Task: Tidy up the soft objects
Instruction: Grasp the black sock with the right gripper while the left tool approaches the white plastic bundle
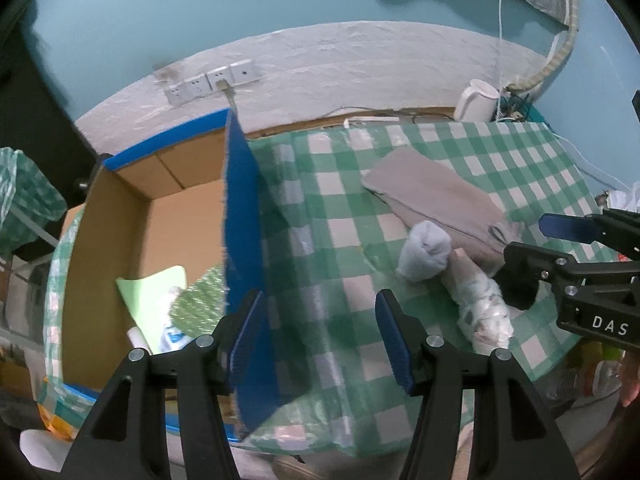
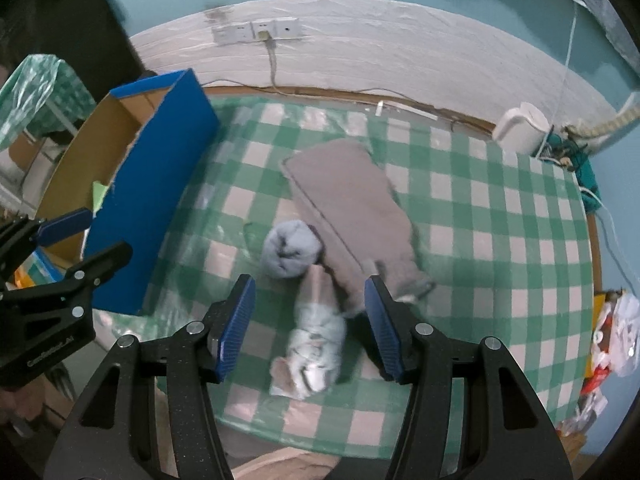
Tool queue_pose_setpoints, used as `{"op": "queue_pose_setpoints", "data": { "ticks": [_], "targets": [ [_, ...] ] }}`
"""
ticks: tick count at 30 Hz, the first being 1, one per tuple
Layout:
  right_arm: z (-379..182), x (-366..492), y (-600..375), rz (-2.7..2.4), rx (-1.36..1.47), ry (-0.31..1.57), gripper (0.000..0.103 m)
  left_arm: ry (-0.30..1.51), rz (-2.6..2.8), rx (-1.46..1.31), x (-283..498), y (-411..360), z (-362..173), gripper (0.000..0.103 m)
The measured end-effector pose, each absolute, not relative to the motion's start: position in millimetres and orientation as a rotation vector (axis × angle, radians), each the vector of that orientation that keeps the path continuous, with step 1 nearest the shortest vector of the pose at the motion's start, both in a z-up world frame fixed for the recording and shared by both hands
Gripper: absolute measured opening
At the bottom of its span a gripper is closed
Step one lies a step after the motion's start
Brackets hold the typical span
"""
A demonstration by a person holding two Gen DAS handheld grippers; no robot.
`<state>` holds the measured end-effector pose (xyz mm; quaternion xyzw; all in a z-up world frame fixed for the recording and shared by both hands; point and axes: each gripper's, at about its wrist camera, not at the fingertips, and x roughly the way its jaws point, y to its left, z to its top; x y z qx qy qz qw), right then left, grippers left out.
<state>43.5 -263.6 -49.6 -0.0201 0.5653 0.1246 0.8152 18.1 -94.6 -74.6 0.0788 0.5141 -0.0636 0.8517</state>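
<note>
Right gripper (image 2: 310,322): fingers parted, above patterned sock roll (image 2: 316,344) on checked tabletop (image 2: 480,220). Blue sock ball (image 2: 291,249) at 11 o'clock. Left gripper (image 1: 320,336): fingers parted, empty, beside blue cardboard box (image 1: 244,216).

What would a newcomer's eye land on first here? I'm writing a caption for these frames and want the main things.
The green-and-white checked tablecloth fills the view, with a flat grey folded cloth, a pale blue rolled bundle and a white patterned roll clustered mid-table. At the table's left edge stands an open blue cardboard box. The right gripper hovers open above the patterned roll.
</note>
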Motion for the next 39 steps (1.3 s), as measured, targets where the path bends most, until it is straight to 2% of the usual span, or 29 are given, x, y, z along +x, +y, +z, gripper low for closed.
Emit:
{"op": "queue_pose_setpoints", "data": {
  "ticks": [5, 15, 18, 39],
  "targets": [
    [-56, 42, -281, 0.243, -0.035, 1.215, 0.057, 1.096, -0.144, 0.173, 19, -108, -80, 0.059],
    [-80, 44, -309, 0.206, -0.023, 1.268, 0.060, 1.138, -0.182, 0.199, 23, -140, -96, 0.068],
    [-91, 43, -316, 0.198, -0.023, 1.290, 0.062, 1.153, -0.196, 0.211, 24, -150, -101, 0.068],
    [-154, 41, -333, 0.209, -0.007, 1.408, 0.063, 1.254, -0.206, 0.162, 35, -166, -132, 0.068]
  ]
}}
